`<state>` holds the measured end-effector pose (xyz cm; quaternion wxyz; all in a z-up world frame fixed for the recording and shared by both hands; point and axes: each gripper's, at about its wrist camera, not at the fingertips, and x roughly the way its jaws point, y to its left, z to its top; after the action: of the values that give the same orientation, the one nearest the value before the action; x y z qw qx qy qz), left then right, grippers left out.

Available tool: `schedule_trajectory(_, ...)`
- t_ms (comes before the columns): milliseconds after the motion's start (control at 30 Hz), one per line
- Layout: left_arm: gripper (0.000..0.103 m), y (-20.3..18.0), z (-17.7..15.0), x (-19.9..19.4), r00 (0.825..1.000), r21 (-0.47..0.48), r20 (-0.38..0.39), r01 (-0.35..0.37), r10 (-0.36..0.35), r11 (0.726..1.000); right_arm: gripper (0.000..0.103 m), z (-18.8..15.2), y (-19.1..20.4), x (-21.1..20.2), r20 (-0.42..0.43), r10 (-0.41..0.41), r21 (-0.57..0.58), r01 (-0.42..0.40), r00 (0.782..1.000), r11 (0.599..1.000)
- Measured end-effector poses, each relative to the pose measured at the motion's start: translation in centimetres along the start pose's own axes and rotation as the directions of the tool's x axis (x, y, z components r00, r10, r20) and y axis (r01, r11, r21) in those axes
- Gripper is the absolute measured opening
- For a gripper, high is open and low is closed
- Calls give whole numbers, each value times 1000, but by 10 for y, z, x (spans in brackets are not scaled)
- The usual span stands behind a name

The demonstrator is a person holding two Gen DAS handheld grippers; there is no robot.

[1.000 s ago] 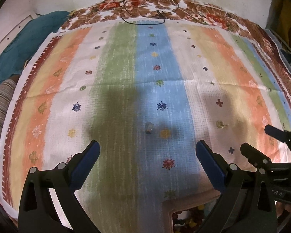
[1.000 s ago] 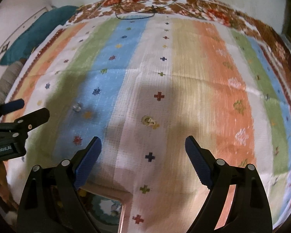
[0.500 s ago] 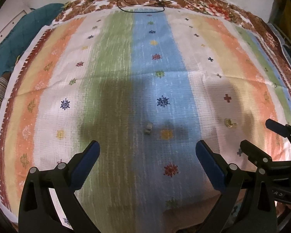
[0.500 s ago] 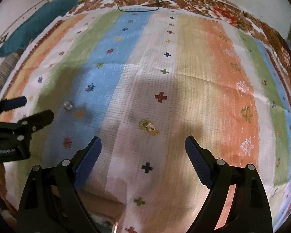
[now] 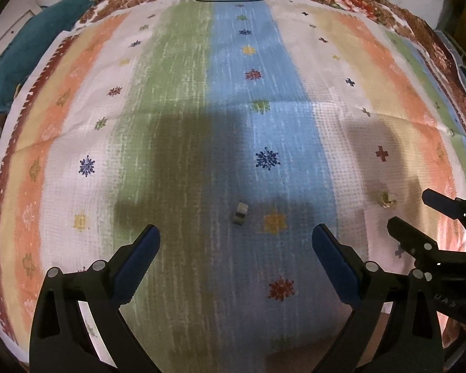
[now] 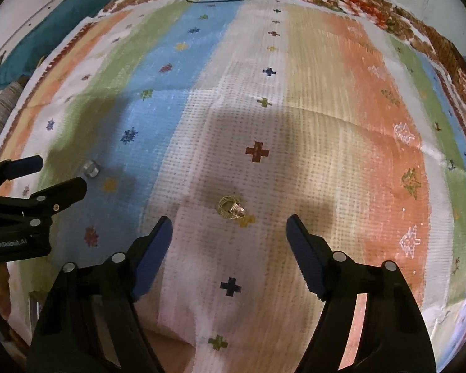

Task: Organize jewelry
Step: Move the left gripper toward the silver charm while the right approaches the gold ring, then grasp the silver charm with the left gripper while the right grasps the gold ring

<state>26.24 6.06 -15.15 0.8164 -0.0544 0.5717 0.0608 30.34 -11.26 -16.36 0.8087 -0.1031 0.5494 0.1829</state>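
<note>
Hovering both tongs over a striped cloth (image 5: pixel 183 99) | left gripper (image 5: pixel 236 242) wide, empty, small silver piece (image 5: pixel 240 214) just ahead | right gripper (image 6: pixel 228 231) jaws just been closing, still apart, gold ring (image 6: pixel 230 208) between, untouched | we judge both light, slippery; pinch across the band
</note>
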Motion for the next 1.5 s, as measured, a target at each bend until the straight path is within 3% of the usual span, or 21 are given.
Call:
schedule_trajectory(167,93,2,3,9,1000,-4,-14,-4,4,1000,69,4,-2,6,-8,17,12,-17,1000,1000)
schedule_trajectory(300,82,3,4,15,999,4,-31,6,-6,1000,64,7,-3,14,-21,16,15,-16,1000,1000)
schedule_trajectory(433,78,2,5,19,1000,21,-23,-13,13,1000,49,8,-6,21,-28,9,32,-8,1000,999)
schedule_trajectory(600,62,5,5,26,999,10,-35,-2,3,1000,42,9,-7,26,-35,6,37,-5,999,999)
schedule_trajectory(767,45,3,5,29,999,14,-45,13,-12,1000,24,9,-6,26,-37,27,32,-26,999,999)
schedule_trajectory(867,42,1,5,31,999,26,-42,6,-5,1000,20,8,-6,26,-33,41,30,-40,999,999)
schedule_trajectory(1100,12,3,3,33,999,24,-46,9,-8,1000,19,7,-9,26,-29,60,46,-59,998,997)
schedule_trajectory(1500,10,15,4,25,998,-13,-44,38,-38,999,13,6,-7,19,-23,74,46,-73,997,996)
